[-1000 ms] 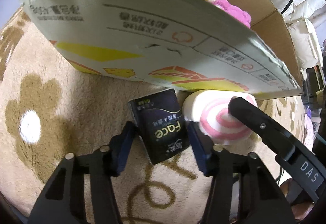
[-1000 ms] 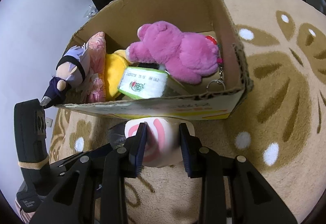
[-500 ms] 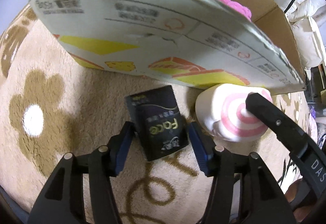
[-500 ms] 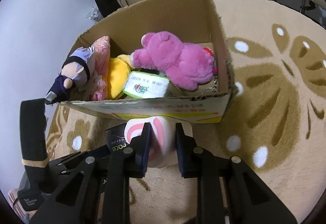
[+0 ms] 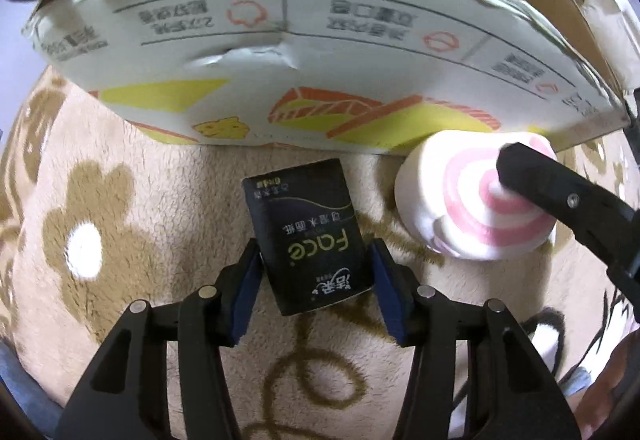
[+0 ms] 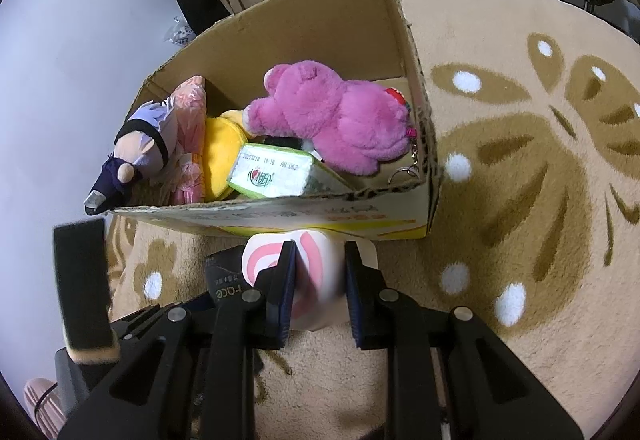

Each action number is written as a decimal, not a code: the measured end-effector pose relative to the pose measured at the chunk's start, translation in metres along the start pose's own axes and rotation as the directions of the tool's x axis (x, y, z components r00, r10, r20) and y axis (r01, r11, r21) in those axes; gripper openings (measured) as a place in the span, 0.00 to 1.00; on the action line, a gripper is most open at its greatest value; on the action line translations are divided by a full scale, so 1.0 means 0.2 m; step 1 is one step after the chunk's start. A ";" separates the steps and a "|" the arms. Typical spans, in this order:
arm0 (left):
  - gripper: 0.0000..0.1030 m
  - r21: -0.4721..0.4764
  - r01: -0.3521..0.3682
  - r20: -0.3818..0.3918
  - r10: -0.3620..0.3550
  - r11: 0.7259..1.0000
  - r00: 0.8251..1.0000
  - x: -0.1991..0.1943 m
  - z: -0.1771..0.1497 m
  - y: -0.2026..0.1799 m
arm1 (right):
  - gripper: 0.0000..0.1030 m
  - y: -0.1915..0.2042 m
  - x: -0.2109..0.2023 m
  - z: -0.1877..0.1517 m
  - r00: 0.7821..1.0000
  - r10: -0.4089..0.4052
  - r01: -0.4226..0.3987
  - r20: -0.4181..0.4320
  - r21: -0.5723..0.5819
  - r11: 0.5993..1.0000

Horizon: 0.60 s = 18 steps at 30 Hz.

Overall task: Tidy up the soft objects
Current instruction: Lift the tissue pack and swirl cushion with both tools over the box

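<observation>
Left wrist view: my left gripper (image 5: 316,280) has just been closing on the black tissue pack (image 5: 306,236), pads at its sides, long axis running away toward the box (image 5: 280,52). R gripper (image 6: 318,276) squeezes the pink-swirl cushion (image 6: 312,260) w/ narrow jaws, just beside the box front; it's the nearer hand for the drop-in.

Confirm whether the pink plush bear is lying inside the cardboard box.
Yes, the pink plush bear lies inside the cardboard box, on top of the other soft items.

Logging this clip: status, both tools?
Left tool clamped on black tissue pack. Right tool squeezing pink-swirl plush. Both on rug; box wall ahead.
</observation>
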<state>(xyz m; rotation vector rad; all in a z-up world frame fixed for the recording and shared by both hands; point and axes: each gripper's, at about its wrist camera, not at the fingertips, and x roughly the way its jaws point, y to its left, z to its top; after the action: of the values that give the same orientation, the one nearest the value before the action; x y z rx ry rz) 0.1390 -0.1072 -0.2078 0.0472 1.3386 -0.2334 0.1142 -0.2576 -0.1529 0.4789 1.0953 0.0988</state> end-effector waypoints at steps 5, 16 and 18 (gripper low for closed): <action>0.48 0.027 -0.014 0.009 0.014 1.000 1.000 -0.03 -0.03 -0.03 | 0.21 0.01 0.02 -0.01 1.000 0.012 -0.012 -0.004 -0.021 1.000; 0.48 -0.074 -0.062 0.109 0.070 0.995 0.992 -0.16 -0.13 0.10 | 0.17 0.06 -0.01 -0.07 0.999 0.020 -0.017 0.041 -0.061 0.998; 0.48 -0.090 -0.074 0.119 0.084 0.993 0.989 -0.19 -0.17 0.13 | 0.17 0.07 -0.03 -0.08 0.998 0.018 -0.014 0.053 -0.071 0.997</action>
<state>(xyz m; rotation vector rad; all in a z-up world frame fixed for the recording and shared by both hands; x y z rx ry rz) 0.1043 -0.0704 -0.1818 0.0135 1.2203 -0.1100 0.0995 -0.2409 -0.1475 0.4247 1.0325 0.1373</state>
